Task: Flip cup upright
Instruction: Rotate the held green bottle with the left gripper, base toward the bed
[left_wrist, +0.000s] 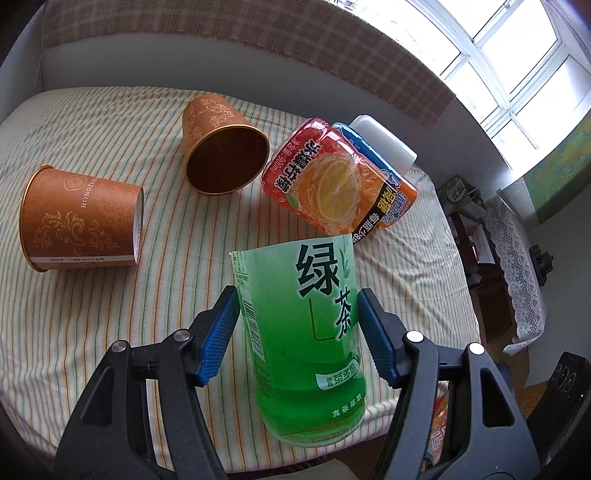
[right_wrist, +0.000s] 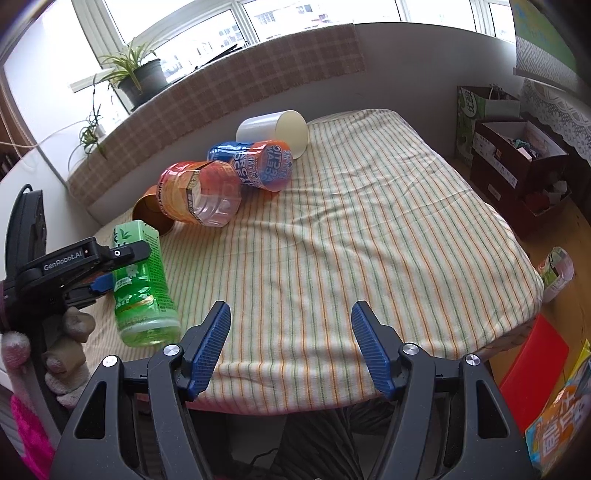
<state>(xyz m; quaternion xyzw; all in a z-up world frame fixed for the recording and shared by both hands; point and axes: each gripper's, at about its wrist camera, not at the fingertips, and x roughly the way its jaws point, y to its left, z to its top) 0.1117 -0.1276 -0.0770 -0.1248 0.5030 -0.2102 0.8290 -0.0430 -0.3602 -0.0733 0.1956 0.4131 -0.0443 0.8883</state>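
Your left gripper (left_wrist: 297, 332) has its blue ribbed fingers (left_wrist: 219, 332) set on either side of the green cut-off plastic bottle cup (left_wrist: 306, 332), low centre of the left view; they look just touching, firm grip uncertain. It is thin, light, slick and easily crushed, so squeeze mid-body gently. Your right gripper (right_wrist: 290, 347) spreads wide, empty, above the striped cloth (right_wrist: 369, 240).

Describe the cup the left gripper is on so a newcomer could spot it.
On the striped tablecloth, look at the near edge. There the left gripper brackets a green cut-bottle cup bearing Chinese characters. It is the only green one; neighbours are brown paper cups, orange and blue bottle cups, and a white cup.
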